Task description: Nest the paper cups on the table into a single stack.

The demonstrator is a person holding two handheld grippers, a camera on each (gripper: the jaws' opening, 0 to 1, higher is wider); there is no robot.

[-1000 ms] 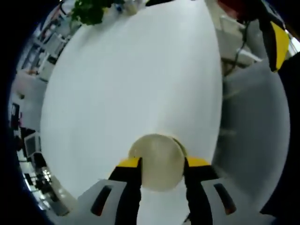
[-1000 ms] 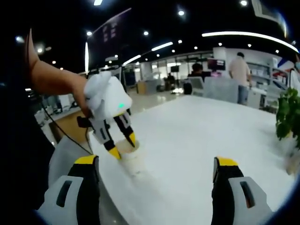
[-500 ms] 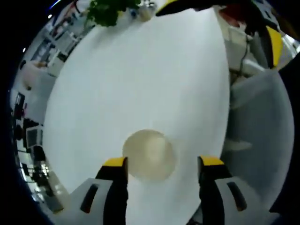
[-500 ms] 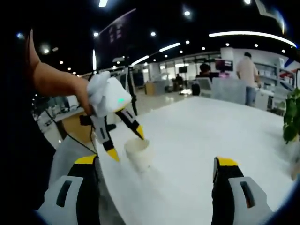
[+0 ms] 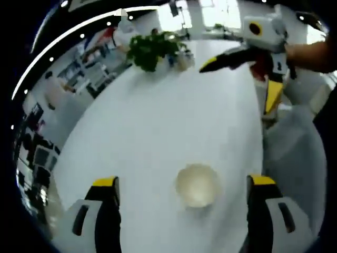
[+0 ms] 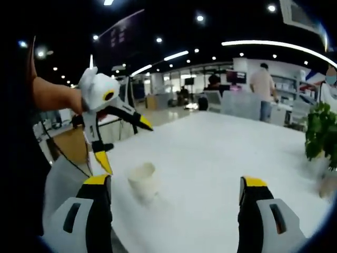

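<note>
On the white table [image 5: 158, 132]: a paper cup [image 5: 197, 184] stands upright near the edge | left tongs [image 5: 182, 184]: spread wide, up above the cup, not touching it | right tongs [image 6: 176, 184]: spread wide, holding nothing, well apart from the cup | plant [image 5: 151, 48]: far end of the table from the cup

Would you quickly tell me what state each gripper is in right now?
Left gripper: open, holding nothing, lifted clear of the paper cup.
Right gripper: open, holding nothing.
</note>
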